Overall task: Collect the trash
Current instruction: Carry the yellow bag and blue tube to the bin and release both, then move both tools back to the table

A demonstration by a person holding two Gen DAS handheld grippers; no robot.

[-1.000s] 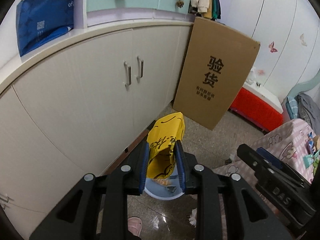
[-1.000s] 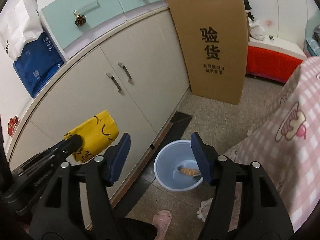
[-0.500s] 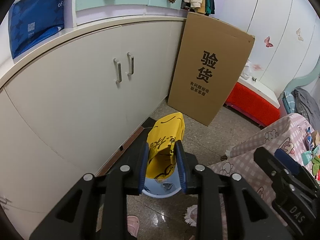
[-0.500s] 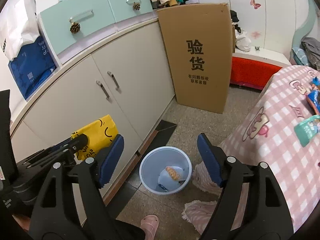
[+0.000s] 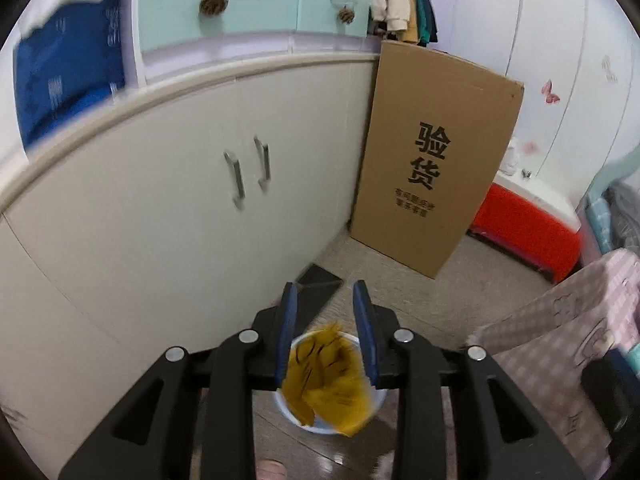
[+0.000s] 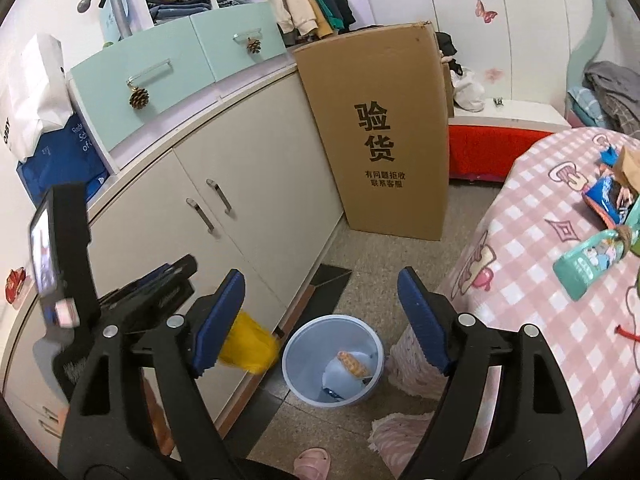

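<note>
Below the left gripper (image 5: 326,332), jaws just opened, yellow wrapper (image 5: 326,380) falls (may miss the bin (image 6: 332,360)); right gripper (image 6: 322,320) open, empty.

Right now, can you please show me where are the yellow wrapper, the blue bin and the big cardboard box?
yellow wrapper (image 5: 328,380), left wrist view, middle of its crumpled face.
blue bin (image 6: 308,376), right wrist view, outer wall at the left.
cardboard box (image 6: 380,92), right wrist view, front face above the print.

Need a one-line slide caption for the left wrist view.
Yellow wrapper drops from the just-opened left gripper toward the bin.
</note>
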